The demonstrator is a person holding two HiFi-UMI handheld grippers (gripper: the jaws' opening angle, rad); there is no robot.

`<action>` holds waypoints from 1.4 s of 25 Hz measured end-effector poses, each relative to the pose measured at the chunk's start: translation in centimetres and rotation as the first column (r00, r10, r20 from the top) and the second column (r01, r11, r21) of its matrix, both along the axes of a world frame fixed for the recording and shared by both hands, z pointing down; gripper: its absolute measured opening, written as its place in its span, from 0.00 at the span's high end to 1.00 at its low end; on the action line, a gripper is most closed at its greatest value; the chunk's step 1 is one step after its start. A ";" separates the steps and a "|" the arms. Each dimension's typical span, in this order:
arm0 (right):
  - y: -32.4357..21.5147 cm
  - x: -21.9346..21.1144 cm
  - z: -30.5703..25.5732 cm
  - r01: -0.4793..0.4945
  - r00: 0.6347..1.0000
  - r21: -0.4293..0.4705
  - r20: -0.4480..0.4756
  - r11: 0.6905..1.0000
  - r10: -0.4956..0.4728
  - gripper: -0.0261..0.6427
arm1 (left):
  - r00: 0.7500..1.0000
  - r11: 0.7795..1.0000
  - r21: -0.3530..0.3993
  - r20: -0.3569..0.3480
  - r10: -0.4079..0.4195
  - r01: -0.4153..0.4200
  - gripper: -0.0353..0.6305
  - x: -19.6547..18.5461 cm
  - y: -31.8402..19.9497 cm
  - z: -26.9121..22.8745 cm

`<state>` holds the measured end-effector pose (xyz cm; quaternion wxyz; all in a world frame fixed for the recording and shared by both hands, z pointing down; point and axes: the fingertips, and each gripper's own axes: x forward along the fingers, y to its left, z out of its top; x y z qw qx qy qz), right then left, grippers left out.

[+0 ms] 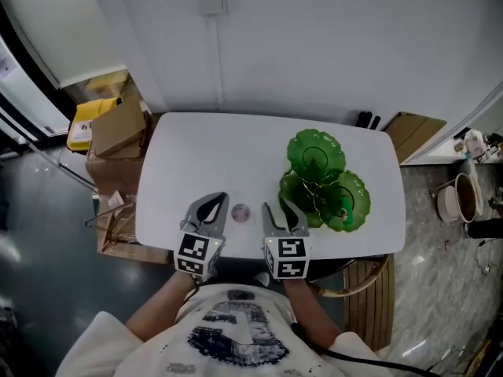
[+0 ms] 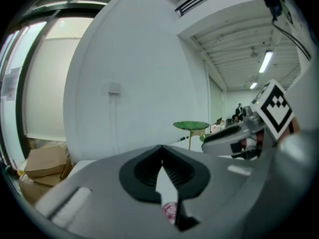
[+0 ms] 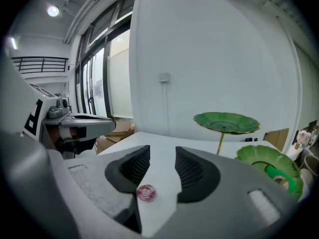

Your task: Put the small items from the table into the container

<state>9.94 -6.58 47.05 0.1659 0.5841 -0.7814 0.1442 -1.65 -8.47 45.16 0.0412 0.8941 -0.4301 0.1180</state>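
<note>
White table (image 1: 204,148) stands by a white wall; the small pink round thing (image 1: 240,212) lies on it near the front edge, between the two grippers; the left gripper (image 1: 216,203) is closed tight and holds nothing; the right gripper (image 1: 275,205) is partly open and empty; the green tiered dish (image 1: 324,181) stands on the right.

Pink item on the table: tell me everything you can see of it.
The pink item is small, round and glassy-looking, deep pink with a paler middle, like a bead or button. It lies on the white table near the front edge, between the left gripper and the right gripper. Only the table touches it. The green stand is off to its right.
</note>
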 end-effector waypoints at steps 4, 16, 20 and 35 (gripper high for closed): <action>-0.4 -4.6 -0.4 0.040 0.999 0.001 -0.002 0.999 -0.040 0.79 | 0.999 0.999 0.006 -0.011 -0.035 0.035 0.96 -4.7 -0.6 -0.8; -0.8 -14.2 0.2 0.047 0.999 0.007 -0.018 0.999 -0.047 0.96 | 0.998 0.998 -0.002 -0.016 -0.067 0.067 0.96 -15.0 -1.0 0.2; -0.9 -16.2 0.4 0.047 0.999 0.005 -0.024 0.999 -0.047 0.96 | 0.998 0.998 -0.009 -0.016 -0.061 0.061 0.96 -16.9 -0.9 0.4; -1.6 -18.3 1.0 0.037 0.999 -0.016 -0.037 0.999 -0.038 0.96 | 0.999 0.999 -0.036 -0.005 -0.037 0.037 0.96 -18.9 -1.2 1.3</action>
